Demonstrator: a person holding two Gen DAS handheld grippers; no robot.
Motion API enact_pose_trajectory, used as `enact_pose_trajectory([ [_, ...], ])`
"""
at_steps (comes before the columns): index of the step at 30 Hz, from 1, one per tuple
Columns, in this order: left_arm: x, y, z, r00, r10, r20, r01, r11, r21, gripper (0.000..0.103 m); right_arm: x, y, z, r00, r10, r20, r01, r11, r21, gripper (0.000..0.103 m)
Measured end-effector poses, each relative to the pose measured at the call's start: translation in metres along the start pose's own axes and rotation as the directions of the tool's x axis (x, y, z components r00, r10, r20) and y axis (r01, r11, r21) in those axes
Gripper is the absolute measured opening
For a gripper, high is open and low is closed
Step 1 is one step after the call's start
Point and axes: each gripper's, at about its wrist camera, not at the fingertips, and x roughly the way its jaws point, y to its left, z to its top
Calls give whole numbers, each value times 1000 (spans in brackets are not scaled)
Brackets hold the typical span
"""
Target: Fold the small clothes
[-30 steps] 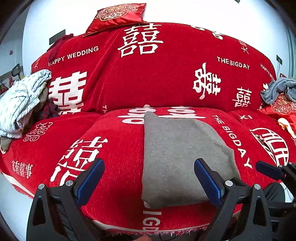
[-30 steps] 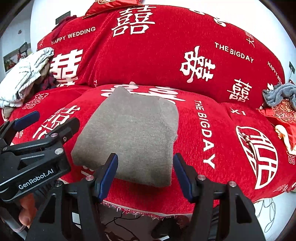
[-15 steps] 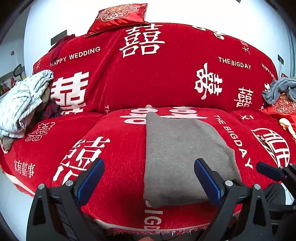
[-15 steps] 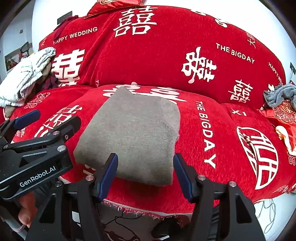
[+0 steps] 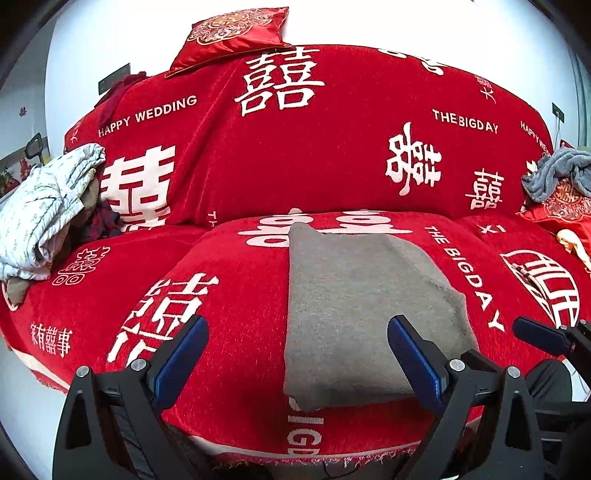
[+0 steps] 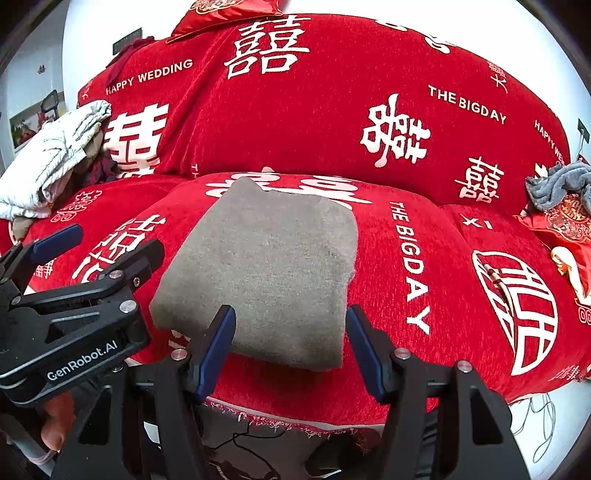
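A grey knit garment (image 5: 351, 314) (image 6: 266, 273) lies folded into a flat rectangle on the middle seat cushion of a red sofa (image 5: 229, 295) (image 6: 424, 277). My left gripper (image 5: 295, 354) hovers in front of the cushion's edge, open, with nothing between its blue pads. My right gripper (image 6: 290, 347) is open too, just short of the garment's near edge, holding nothing. The left gripper (image 6: 88, 254) shows at the left of the right wrist view; one finger of the right gripper (image 5: 543, 338) shows at the right of the left wrist view.
A white patterned bundle of clothes (image 5: 44, 206) (image 6: 55, 162) is piled on the left seat. A grey towel (image 5: 557, 173) (image 6: 557, 184) and a red cushion (image 5: 561, 218) lie at the right. Another red cushion (image 5: 232, 33) rests on the sofa back. A hand (image 6: 55, 424) grips the left tool.
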Motion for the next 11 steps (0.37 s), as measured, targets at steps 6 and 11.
enact_pose_trajectory([
  [6, 0, 1, -1, 1000, 13, 6, -13, 1000, -5, 98, 1, -1, -2, 1000, 4, -5, -4, 1000, 10, 66],
  [11, 2, 2, -3, 1000, 16, 1, -16, 1000, -6, 98, 2, -2, -2, 1000, 7, -8, -7, 1000, 15, 66],
])
